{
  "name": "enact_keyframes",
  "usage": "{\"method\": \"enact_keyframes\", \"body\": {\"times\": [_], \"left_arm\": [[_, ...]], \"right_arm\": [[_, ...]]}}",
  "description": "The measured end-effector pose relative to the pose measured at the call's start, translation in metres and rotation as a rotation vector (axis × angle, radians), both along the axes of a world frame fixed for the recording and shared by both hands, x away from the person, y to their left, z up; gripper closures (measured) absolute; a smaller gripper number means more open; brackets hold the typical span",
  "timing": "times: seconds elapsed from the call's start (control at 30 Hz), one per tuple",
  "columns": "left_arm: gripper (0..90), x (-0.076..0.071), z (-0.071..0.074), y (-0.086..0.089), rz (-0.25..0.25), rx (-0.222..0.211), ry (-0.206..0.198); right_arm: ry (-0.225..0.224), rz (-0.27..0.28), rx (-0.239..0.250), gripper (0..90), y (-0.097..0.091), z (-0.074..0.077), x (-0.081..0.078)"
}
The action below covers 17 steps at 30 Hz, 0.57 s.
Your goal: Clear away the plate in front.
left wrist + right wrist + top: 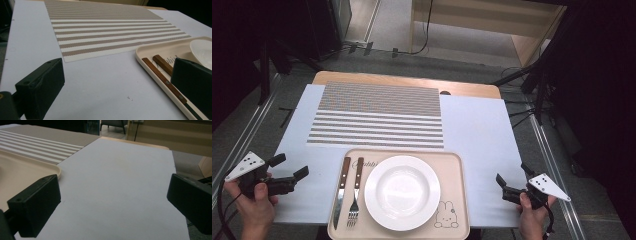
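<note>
The left gripper sits low at the person's left, jaws spread wide and pointing inward, gripped by the left hand. The right gripper mirrors it, jaws apart, in the right hand.

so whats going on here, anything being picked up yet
Not yet. A person holds a pair of tongs in each hand, the left tongs and right tongs both open and holding nothing, one on each side of a beige tray. On the tray lie a knife, a fork and a white plate. A striped placemat lies beyond it.
</note>
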<state>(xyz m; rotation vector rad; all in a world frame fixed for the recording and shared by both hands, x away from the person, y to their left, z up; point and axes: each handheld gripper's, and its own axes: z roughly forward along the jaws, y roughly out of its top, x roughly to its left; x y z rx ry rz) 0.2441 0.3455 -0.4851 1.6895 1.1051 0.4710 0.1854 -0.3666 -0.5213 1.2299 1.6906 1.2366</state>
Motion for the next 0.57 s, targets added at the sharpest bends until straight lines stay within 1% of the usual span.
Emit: {"method": "enact_keyframes", "body": {"times": [0.1, 0.13, 0.2, 0.37, 0.53, 0.57], "left_arm": [[0.0, -0.0011, 0.002, 0.0039, 0.015, 0.014, -0.012], [0.0, -0.0014, 0.003, 0.0055, 0.024, 0.004, -0.02], [0.0, -0.0021, 0.0041, 0.0087, 0.028, -0.015, -0.031], [0.0, -0.0004, -0.0007, 0.0057, 0.014, 0.008, -0.016], [0.0, 0.0015, -0.0019, 0.0057, 0.005, 0.012, -0.012], [0.0, 0.0017, -0.0023, 0.0065, 0.004, 0.004, -0.01]], "right_arm": [[0.0, 0.001, 0.0, 0.0, 0.0, 0.0, 0.0001], [-0.001, 0.0, -0.001, 0.0, 0.0, 0.0, 0.0001], [0.0, 0.001, -0.002, 0.0, 0.0001, -0.0001, 0.0001], [0.001, -0.001, -0.008, 0.0, 0.0005, -0.0002, 0.0002], [0.003, -0.004, -0.007, 0.0, 0.0008, -0.0002, 0.0001], [0.003, -0.007, -0.006, 0.0, 0.0009, -0.0002, 0.0002]]}}
